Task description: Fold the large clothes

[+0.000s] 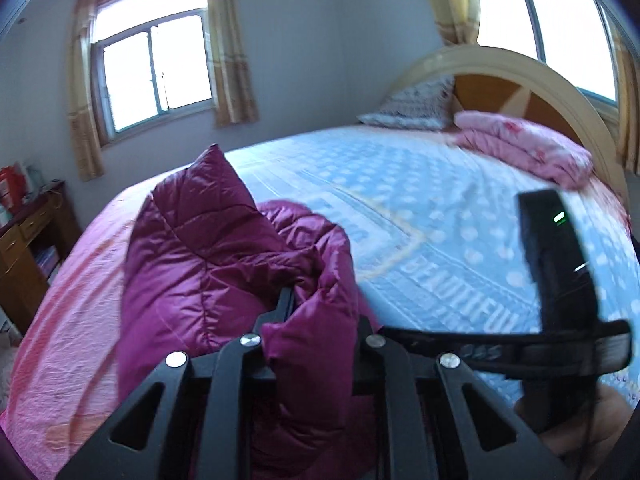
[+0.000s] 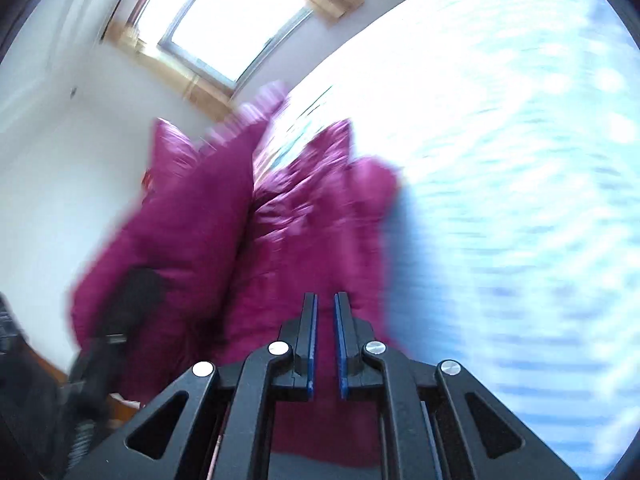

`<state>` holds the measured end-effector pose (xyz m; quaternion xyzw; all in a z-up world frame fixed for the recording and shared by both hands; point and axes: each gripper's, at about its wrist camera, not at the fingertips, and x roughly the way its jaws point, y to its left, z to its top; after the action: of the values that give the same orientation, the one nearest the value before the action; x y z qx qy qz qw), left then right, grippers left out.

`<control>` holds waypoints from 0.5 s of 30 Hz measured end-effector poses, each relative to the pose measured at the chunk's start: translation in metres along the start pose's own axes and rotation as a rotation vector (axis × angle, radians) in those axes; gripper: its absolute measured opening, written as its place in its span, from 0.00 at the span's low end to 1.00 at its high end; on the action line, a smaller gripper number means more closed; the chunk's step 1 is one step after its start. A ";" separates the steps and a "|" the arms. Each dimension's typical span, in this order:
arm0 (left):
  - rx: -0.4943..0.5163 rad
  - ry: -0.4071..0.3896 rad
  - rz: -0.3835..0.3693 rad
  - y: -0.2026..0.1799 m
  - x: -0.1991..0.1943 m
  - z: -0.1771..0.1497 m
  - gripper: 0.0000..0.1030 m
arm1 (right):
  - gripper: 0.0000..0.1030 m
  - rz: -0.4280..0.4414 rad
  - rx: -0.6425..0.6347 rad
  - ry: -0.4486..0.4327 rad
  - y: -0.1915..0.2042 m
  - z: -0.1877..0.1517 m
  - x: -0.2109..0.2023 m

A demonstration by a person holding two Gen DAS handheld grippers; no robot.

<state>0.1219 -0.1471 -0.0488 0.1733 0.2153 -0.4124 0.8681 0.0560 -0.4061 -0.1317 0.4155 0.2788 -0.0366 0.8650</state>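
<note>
A magenta quilted puffer jacket point(image 1: 208, 256) lies bunched on the bed, one corner sticking up. My left gripper point(image 1: 320, 312) is shut on a thick fold of it, and the fabric bulges out between the black fingers. In the right wrist view, which is badly blurred, the jacket point(image 2: 280, 232) fills the middle. There my right gripper point(image 2: 326, 296) has its blue pads nearly together, and nothing shows between them. The right gripper's black body point(image 1: 556, 248), with a green light, hangs over the blue sheet. A dark blur at lower left is the left gripper point(image 2: 132, 300).
The bed has a blue dotted sheet point(image 1: 400, 184) and a pink sheet point(image 1: 80, 300) on its left part. A folded pink quilt point(image 1: 528, 148) and a pillow point(image 1: 416, 108) lie by the curved headboard point(image 1: 520, 76). A wooden desk point(image 1: 28, 240) stands at the left wall.
</note>
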 end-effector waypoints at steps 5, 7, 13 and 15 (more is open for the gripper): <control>0.059 0.095 -0.015 -0.029 0.024 -0.022 0.18 | 0.08 -0.068 0.023 -0.039 -0.024 -0.018 -0.026; 0.081 0.116 -0.005 -0.032 0.031 -0.030 0.18 | 0.08 -0.056 0.046 -0.050 -0.026 -0.021 -0.028; 0.073 0.128 -0.045 -0.036 0.023 -0.031 0.61 | 0.08 -0.041 0.043 -0.133 -0.016 -0.011 -0.049; 0.091 0.121 -0.083 -0.040 0.007 -0.034 0.87 | 0.08 -0.030 0.041 -0.145 -0.015 -0.003 -0.059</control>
<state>0.0869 -0.1592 -0.0860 0.2283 0.2554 -0.4464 0.8267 0.0004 -0.4234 -0.1136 0.4250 0.2209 -0.0854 0.8737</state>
